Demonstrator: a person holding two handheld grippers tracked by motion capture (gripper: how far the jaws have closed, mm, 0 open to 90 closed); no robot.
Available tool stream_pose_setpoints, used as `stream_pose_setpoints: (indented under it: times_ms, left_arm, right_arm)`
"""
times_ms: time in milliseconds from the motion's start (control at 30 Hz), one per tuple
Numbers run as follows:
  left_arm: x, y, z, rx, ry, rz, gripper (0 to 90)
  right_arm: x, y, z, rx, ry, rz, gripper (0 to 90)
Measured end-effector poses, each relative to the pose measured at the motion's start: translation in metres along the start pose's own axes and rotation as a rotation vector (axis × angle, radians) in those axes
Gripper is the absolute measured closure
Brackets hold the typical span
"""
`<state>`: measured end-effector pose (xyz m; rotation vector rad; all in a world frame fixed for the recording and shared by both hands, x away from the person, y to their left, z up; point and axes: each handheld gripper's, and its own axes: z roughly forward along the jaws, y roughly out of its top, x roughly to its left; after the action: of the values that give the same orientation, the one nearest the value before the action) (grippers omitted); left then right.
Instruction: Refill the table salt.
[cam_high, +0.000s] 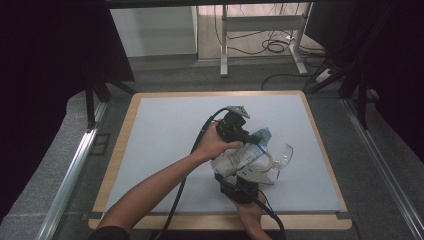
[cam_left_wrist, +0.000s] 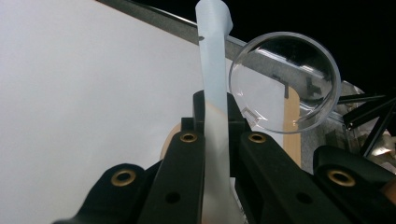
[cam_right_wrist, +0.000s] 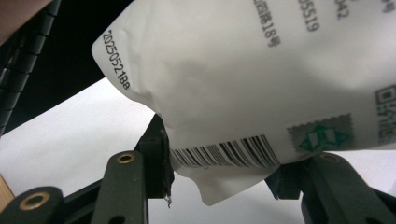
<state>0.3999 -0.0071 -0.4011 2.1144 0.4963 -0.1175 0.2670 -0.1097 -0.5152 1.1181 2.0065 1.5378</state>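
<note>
A white printed packet (cam_high: 240, 156) with a blue top hangs above the mat between both grippers. My left gripper (cam_high: 249, 139) reaches in from the upper left and is shut on the packet's top seal. In the left gripper view this seal shows edge-on as a thin white strip (cam_left_wrist: 212, 93) pinched between the jaws of the left gripper (cam_left_wrist: 217, 135). My right gripper (cam_high: 231, 172) comes up from the near edge. In the right gripper view the packet (cam_right_wrist: 261, 79) shows its barcode, and the right gripper (cam_right_wrist: 219, 172) is shut on the lower corner.
A clear plastic cup (cam_high: 281, 156) lies on its side just right of the packet, its round mouth (cam_left_wrist: 285, 81) facing the left gripper view. The pale blue mat (cam_high: 165, 145) covers a wooden-edged table (cam_high: 122, 145). Desk legs and cables stand beyond the far edge.
</note>
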Motion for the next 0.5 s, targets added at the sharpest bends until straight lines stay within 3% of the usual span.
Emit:
stream_pose_setpoints:
  times_ms: [500]
  left_arm:
    - [-0.0005,0.0013,-0.0003,0.020,0.006,0.010,90.0]
  right_arm:
    - [0.0000,-0.0001,-0.0003,-0.004,0.018,0.011,51.3]
